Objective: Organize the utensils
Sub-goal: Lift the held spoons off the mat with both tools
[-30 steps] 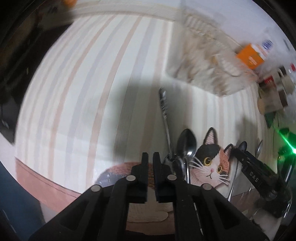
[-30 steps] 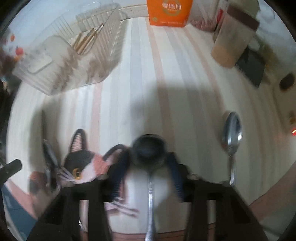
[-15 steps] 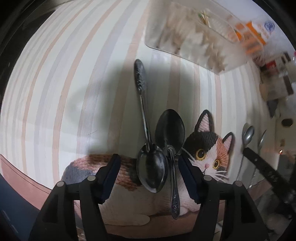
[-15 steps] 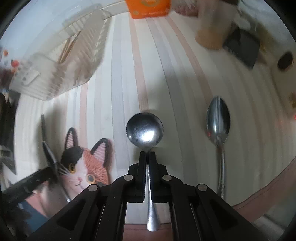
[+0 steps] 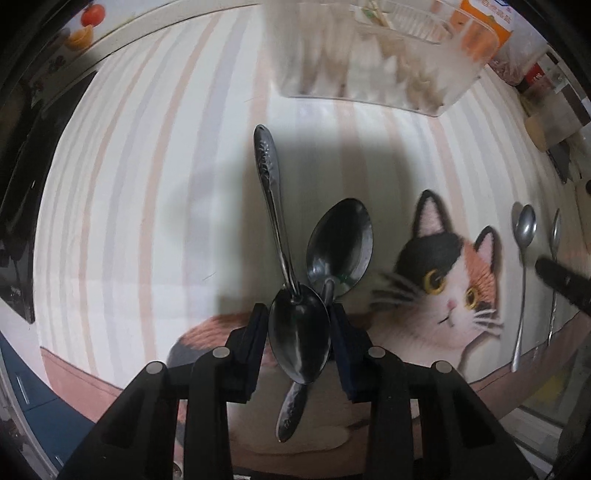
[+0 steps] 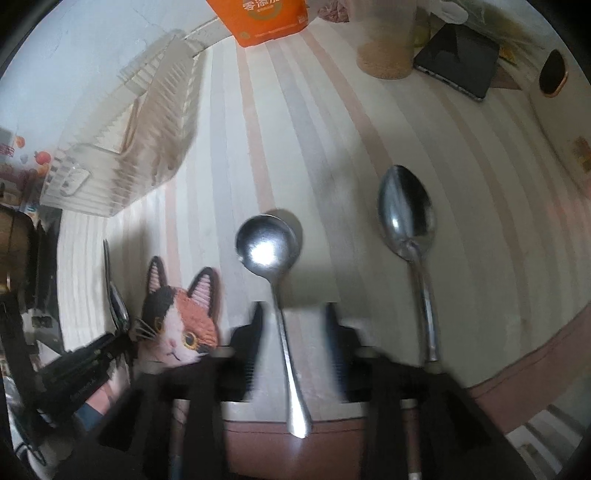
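In the left wrist view two steel spoons lie crossed on the striped mat. One spoon (image 5: 299,339) has its bowl between my fingers and its handle pointing away. The other spoon (image 5: 341,245) has its bowl just beyond. My left gripper (image 5: 298,325) is open around the near bowl. In the right wrist view a round-bowled spoon (image 6: 266,248) lies with its handle between my fingers. My right gripper (image 6: 293,321) is open around that handle. An oval spoon (image 6: 406,218) lies to its right.
A clear plastic utensil rack (image 5: 373,59) stands at the back and shows in the right wrist view (image 6: 125,147). An orange carton (image 6: 273,16), a jar (image 6: 388,44) and a phone (image 6: 458,59) stand behind. The mat's cat picture (image 5: 443,280) lies between the grippers.
My right gripper, shut on the round spoon's handle half a second ago, now stands open around it. My left gripper stays open and has moved closer over the crossed spoons.
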Tool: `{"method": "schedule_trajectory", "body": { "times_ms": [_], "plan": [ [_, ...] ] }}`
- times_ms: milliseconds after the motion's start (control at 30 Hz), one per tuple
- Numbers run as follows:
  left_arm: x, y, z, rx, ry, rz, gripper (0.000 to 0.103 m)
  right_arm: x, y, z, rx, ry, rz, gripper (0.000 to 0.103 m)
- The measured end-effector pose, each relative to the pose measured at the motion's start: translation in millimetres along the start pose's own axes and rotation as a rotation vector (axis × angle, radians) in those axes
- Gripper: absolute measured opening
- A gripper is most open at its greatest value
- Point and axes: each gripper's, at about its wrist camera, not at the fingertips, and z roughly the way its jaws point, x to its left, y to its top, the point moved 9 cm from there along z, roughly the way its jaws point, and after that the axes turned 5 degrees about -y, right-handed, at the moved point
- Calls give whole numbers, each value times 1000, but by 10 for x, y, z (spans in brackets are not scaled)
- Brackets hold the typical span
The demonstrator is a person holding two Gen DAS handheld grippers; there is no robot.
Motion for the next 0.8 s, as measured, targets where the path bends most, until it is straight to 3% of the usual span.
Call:
{"method": "schedule_trajectory", "body": {
  "times_ms": [167, 267, 367, 400, 433, 467, 500, 700, 800],
  "plan": [
    [186, -162, -8, 6, -8, -43, 30, 269, 194, 140, -41, -21, -57, 55],
    [304, -213, -55, -8, -38, -72, 30, 374, 254, 210, -66, -100, -113, 57],
    [360, -238, -115, -25, -51, -91, 31, 428, 302, 251, -98, -193, -150, 41],
    [421, -247, -149, -29, -52, -99, 31, 434, 315, 254, -108, -200, -155, 31],
    [438, -252, -165, -34, -56, -107, 31, 417, 332, 257, -113, -224, -161, 13],
    [453, -234, -191, -38, -58, -114, 31, 409, 346, 259, -112, -217, -158, 3],
    [475, -243, -216, -46, -60, -122, 31, 393, 357, 271, -102, -198, -145, 0],
    [649, -153, -376, -71, -49, -125, 31, 341, 362, 175, -112, -132, -109, 0],
    [479, -147, -461, -96, -39, -116, 31, 368, 365, 69, -136, -65, -78, 0]
  ]
}}
